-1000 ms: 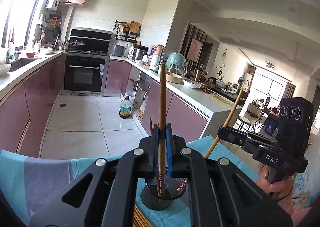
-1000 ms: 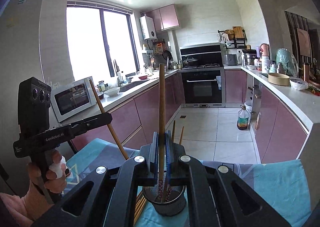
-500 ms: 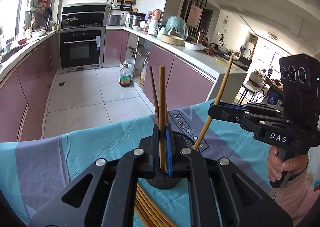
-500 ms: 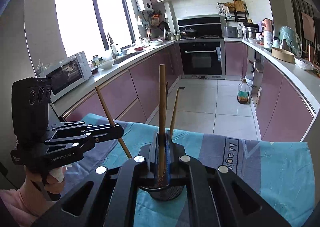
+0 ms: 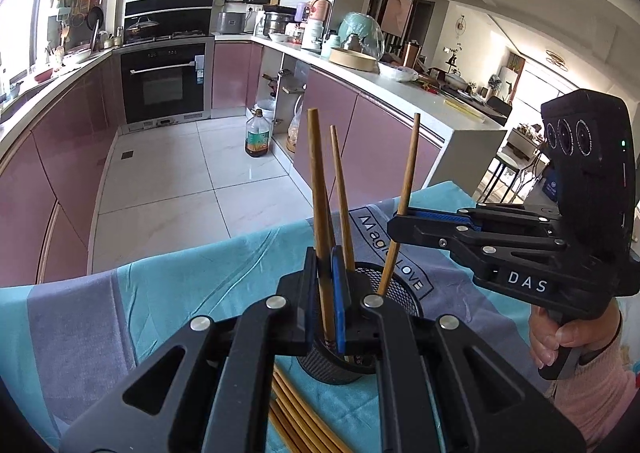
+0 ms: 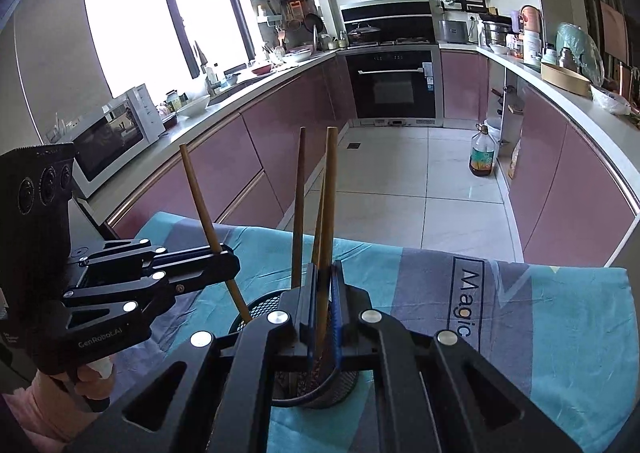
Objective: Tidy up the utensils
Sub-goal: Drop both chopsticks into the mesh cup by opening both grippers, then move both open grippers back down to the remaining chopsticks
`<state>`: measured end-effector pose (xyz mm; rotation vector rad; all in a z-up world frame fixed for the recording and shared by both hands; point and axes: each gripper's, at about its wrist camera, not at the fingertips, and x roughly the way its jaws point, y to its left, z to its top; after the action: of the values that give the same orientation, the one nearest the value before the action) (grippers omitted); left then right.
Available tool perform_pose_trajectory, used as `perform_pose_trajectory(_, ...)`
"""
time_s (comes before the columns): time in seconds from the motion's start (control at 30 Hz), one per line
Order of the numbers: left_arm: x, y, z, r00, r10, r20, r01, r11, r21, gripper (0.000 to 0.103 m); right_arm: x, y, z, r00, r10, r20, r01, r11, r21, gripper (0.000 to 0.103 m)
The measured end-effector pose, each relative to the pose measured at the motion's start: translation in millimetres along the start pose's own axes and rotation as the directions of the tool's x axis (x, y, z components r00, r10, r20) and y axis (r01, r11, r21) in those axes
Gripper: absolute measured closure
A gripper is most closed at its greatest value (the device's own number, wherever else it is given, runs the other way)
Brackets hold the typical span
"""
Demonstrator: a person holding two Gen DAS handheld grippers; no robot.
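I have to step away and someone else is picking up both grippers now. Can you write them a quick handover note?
Left hand-held gripper: shut on a chopstick, its tip inside the mesh holder.
Right hand-held gripper: shut on another chopstick, also dipping into the holder.
Done: at least one chopstick already stands loose in the holder.
Left: release both, then collect the loose chopsticks lying on the cloth beside the holder.

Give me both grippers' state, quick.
Left gripper: shut on a chopstick.
Right gripper: shut on another chopstick.
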<state>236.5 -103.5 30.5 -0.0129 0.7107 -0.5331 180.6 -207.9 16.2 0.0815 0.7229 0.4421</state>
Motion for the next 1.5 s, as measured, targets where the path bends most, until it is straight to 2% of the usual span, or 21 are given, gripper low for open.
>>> perform_pose_trajectory(0.23, 6.3, 8.4, -5.2, 1.0, 0.019, -0.003, -0.019, 0.999, -0.031, 0.093, 4.9, -1.3, -2.1, 1.0, -0.009, 0.013, 0.008, 1.0, 0.024, 0.092)
perform_pose_trajectory(0.4, -4.3, 9.4, -15.8, 0.998, 0.048, 0.032, -0.047, 0.998, -0.036, 0.091, 3.1, -0.3, -8.6, 1.0, -0.007, 0.022, 0.007, 1.0, 0.026, 0.091)
perform_pose_trajectory(0.57, -25.0, 10.0, -28.8, 0.994, 0.084, 0.074, -0.082, 0.996, -0.036, 0.083, -6.1, 3.6, -14.7, 0.999, 0.0, 0.048, -0.001, 1.0, 0.022, 0.086)
perform_pose_trajectory(0.73, -51.6, 13.9, -49.9, 0.986, 0.126, 0.112, -0.123, 0.992, -0.031, 0.073, -35.7, 19.5, -28.1, 0.992, 0.039, 0.116, -0.037, 0.999, -0.021, 0.079)
perform_pose_trajectory(0.8, -59.6, 15.6, -61.2, 0.984, 0.139, 0.112, -0.137, 0.99, -0.025, 0.069, -45.9, 30.1, -36.8, 0.989, 0.066, 0.131, -0.059, 0.997, -0.055, 0.072)
perform_pose_trajectory(0.87, -63.3, 17.4, -78.0, 0.983, 0.158, 0.095, -0.157, 0.987, -0.012, 0.066, -50.7, 41.4, -48.8, 0.989, 0.077, 0.128, -0.065, 0.994, -0.093, 0.071)
perform_pose_trajectory(0.97, -63.5, 21.8, -103.1, 0.983, 0.177, 0.044, -0.177, 0.984, -0.002, 0.065, -45.8, 53.1, -71.4, 0.991, 0.102, 0.084, -0.092, 0.988, -0.121, 0.07)
perform_pose_trajectory(1.13, -55.6, 29.7, -140.2, 0.985, 0.167, -0.048, -0.168, 0.986, -0.019, 0.063, -11.0, 60.9, -108.5, 0.99, 0.129, -0.05, -0.133, 0.987, -0.092, 0.07)
perform_pose_trajectory(1.27, -49.3, 30.1, -164.6, 0.983, 0.159, -0.091, -0.163, 0.986, -0.037, 0.062, 10.4, 64.5, -126.6, 0.987, 0.118, -0.109, -0.126, 0.99, -0.068, 0.07)
perform_pose_trajectory(1.5, -39.4, 22.4, -179.7, 0.981, 0.146, -0.129, -0.154, 0.987, -0.055, 0.058, 26.9, 68.3, -139.8, 0.981, 0.096, -0.169, -0.106, 0.993, -0.052, 0.07)
